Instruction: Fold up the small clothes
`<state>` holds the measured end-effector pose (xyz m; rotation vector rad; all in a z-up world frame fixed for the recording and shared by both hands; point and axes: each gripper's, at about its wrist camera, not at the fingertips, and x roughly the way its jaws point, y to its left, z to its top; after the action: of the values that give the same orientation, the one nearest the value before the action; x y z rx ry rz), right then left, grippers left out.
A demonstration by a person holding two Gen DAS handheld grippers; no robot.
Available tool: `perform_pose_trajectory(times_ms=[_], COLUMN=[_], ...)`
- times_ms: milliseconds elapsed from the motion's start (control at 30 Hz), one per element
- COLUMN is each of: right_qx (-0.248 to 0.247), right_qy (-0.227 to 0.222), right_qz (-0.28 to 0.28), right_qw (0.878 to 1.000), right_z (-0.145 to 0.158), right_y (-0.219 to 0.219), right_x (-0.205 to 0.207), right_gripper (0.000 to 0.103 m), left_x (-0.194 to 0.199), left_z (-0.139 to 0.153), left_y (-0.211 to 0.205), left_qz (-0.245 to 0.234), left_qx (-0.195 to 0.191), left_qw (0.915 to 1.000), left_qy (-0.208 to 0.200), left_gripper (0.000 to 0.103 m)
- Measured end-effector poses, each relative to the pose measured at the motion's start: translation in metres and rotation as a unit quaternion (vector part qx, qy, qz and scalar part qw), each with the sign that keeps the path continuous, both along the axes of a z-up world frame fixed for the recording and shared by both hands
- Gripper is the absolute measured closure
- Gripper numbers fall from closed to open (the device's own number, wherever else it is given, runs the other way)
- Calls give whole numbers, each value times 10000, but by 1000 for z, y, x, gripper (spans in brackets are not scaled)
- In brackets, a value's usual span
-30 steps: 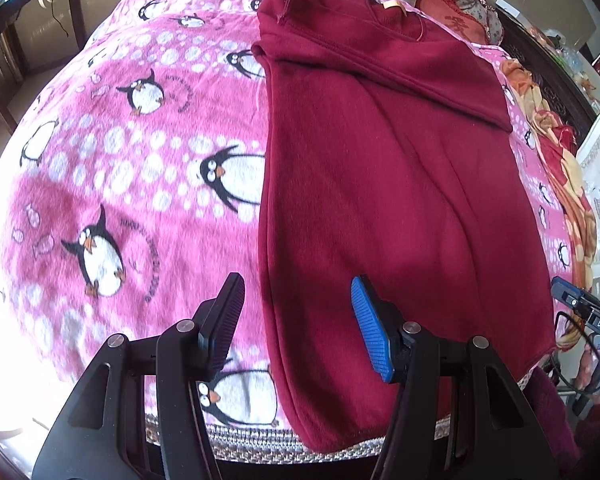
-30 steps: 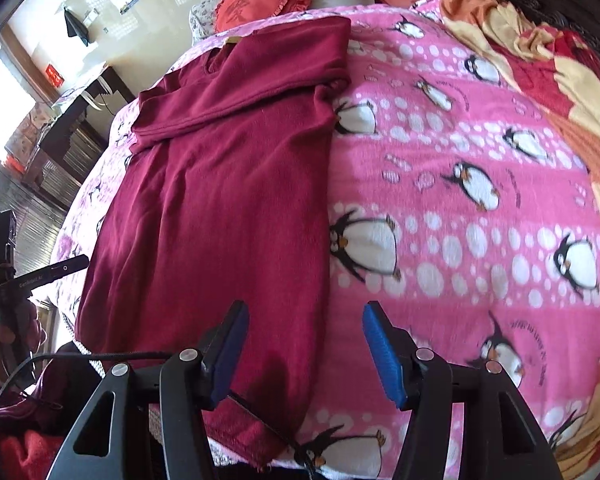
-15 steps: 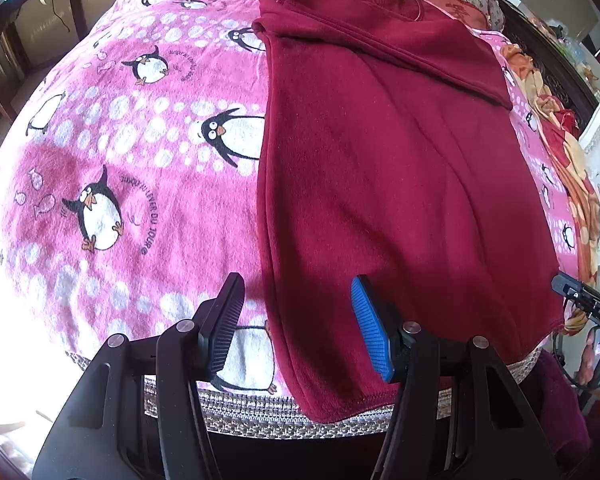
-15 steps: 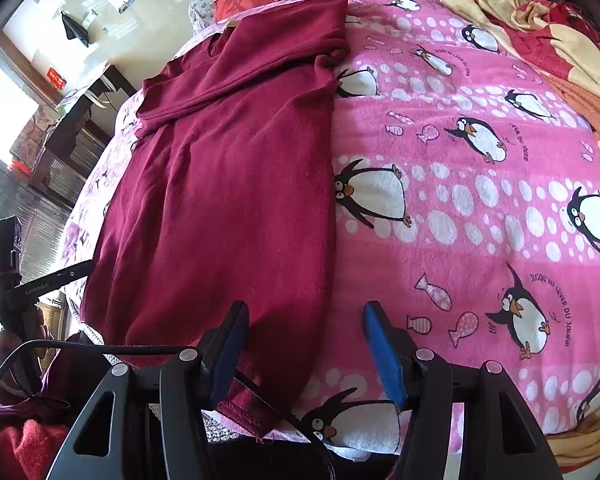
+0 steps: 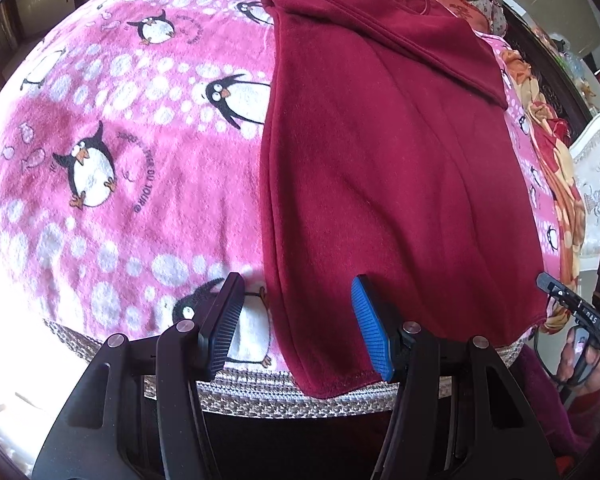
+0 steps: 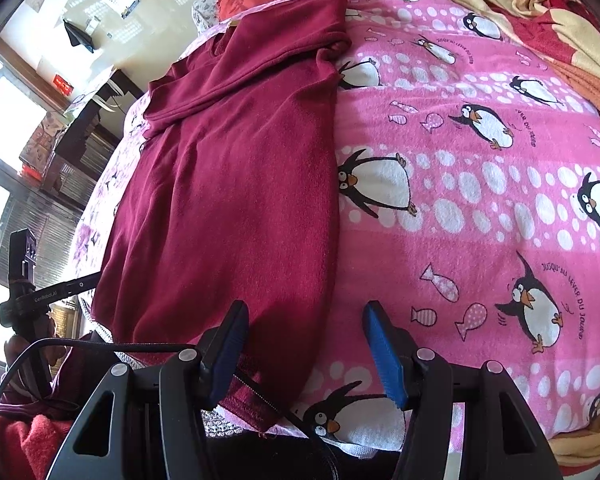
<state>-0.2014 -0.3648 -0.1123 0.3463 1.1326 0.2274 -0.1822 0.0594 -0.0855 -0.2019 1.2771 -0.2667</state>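
Left gripper (image 5: 296, 326) jaws stood apart, gripping nothing, straddling the near left hem corner of the dark red fleece garment (image 5: 380, 152). Right gripper (image 6: 306, 350) likewise parted and empty over the near right hem corner. Both pointed steeply down at the bed edge. Garment lay flat on the pink penguin-print blanket (image 5: 112, 184), long axis running away from the grippers, hem nearest, neckline farthest, sleeve folded across the top.
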Motion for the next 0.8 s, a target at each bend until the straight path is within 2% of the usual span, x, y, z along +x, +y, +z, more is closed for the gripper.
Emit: perform_pose_trajectory(times_ms=[200, 333, 500, 600, 633, 667, 733, 800], right_qx=[207, 426, 510, 429, 306, 199, -1, -1], right_qy=[-8, -24, -66, -149, -200, -245, -383, -456], right_qz=[43, 8, 27, 144, 236, 300, 412, 525], right_qw=[9998, 9991, 9987, 9989, 9991, 9991, 9984, 9976], right_z=[-2, -3, -4, -3, -2, -1, 3, 5], right_y=[-4, -9, -12, -9, -6, -3, 3, 8], right_x=[-1, -1, -2, -2, -2, -2, -3, -3], right_gripper=[45, 45, 45, 45, 47, 55, 62, 73], left_x=[0, 8, 11, 12, 12, 12, 12, 12], left_z=[-3, -4, -1, -2, -2, -2, -2, -4], left_y=[-1, -2, -17, -20, -19, -20, -20, -19], left_qz=[-25, 98, -175, -325, -341, -352, -377, -365], left_qx=[-136, -445, -100, -71, -117, -146, -188, -231], left_qw=[9999, 9989, 9998, 9994, 9993, 9992, 9990, 9990], left_qy=[23, 106, -26, -51, -54, -70, -119, -143], left_gripper=[47, 34, 34, 34, 35, 38, 55, 68])
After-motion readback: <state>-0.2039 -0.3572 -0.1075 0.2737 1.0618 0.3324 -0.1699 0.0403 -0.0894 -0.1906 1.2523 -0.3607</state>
